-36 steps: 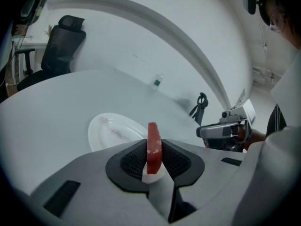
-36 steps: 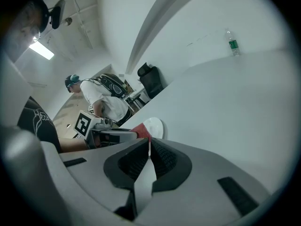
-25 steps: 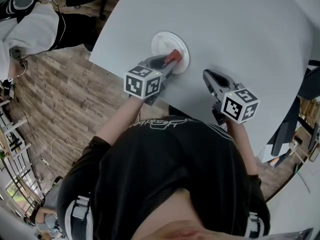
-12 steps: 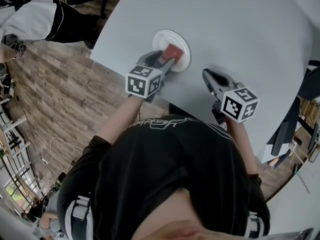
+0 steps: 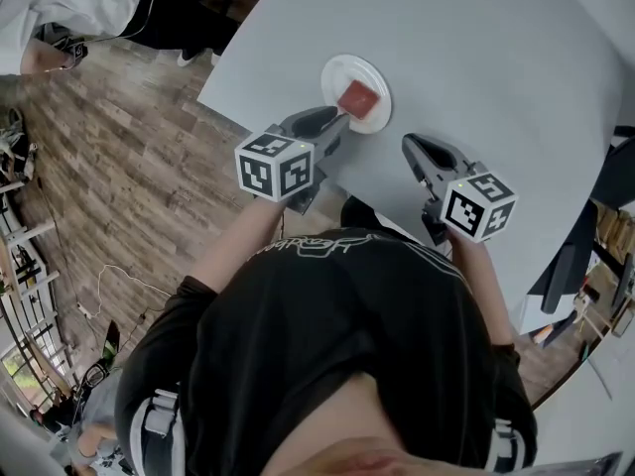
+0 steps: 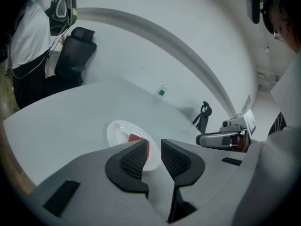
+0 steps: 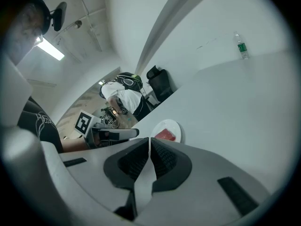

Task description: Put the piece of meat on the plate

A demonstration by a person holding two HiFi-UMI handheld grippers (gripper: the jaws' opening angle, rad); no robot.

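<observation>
The red piece of meat (image 5: 358,98) lies flat on the small white plate (image 5: 335,71) near the grey table's left edge. My left gripper (image 5: 335,125) has drawn back just short of the plate; its jaws are closing, a narrow gap shows and nothing is between them. In the left gripper view the meat (image 6: 135,138) and plate (image 6: 116,128) lie just beyond the left gripper (image 6: 154,152). My right gripper (image 5: 409,147) hovers over bare table to the plate's right, shut and empty. From the right gripper (image 7: 150,147) the plate (image 7: 174,125) and meat (image 7: 164,135) show ahead.
A water bottle (image 6: 161,92) stands at the table's far side. A black clamp-like stand (image 6: 203,117) sits further right. A person in a white top (image 5: 60,8) and a black chair (image 6: 75,51) are beyond the table's left edge, over wooden floor (image 5: 119,167).
The left gripper let go of the meat, which now lies on the plate, and pulled back and upward. The right gripper stayed almost in place.
</observation>
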